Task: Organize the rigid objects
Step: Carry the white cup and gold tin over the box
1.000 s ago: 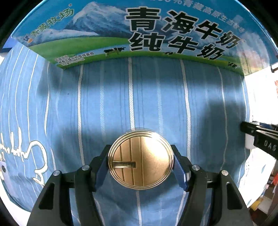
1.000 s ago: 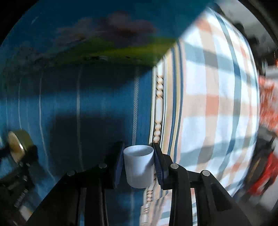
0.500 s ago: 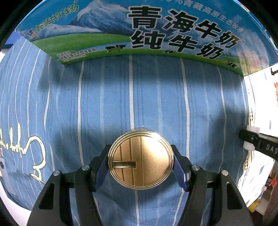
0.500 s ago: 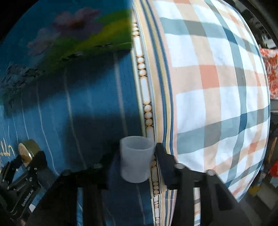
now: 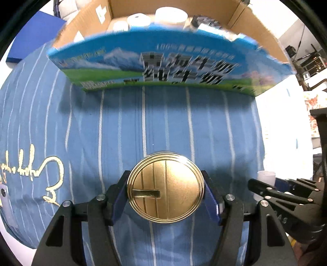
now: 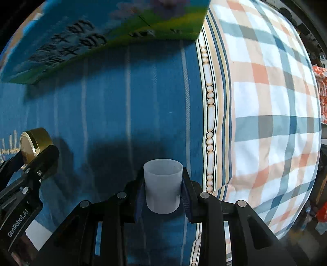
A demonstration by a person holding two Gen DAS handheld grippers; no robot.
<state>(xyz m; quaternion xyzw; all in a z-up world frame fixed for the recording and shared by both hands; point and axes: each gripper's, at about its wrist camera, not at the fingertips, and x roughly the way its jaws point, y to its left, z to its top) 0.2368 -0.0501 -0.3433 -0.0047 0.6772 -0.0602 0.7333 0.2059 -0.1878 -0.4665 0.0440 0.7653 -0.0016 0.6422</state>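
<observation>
My left gripper point(image 5: 165, 192) is shut on a round gold tin point(image 5: 165, 187), held above a blue striped cloth point(image 5: 143, 126). The tin also shows in the right wrist view point(image 6: 33, 143), at the left edge with the left gripper point(image 6: 30, 161). My right gripper point(image 6: 162, 188) is shut on a small white plastic cup point(image 6: 162, 185), held upright over the cloth. The cup point(image 5: 265, 177) and right gripper point(image 5: 263, 190) show at the right of the left wrist view. An open milk carton box point(image 5: 167, 67) stands ahead.
The box point(image 6: 98, 36) holds white rolls point(image 5: 170, 13) and other items. A plaid cloth point(image 6: 276, 102) lies right of the blue cloth point(image 6: 122, 102). Room clutter point(image 5: 306, 61) lies beyond at the far right.
Both grippers have risen and pulled back from the box, so its open top and contents now show. The right gripper has come closer to the left. Both grips are unchanged.
</observation>
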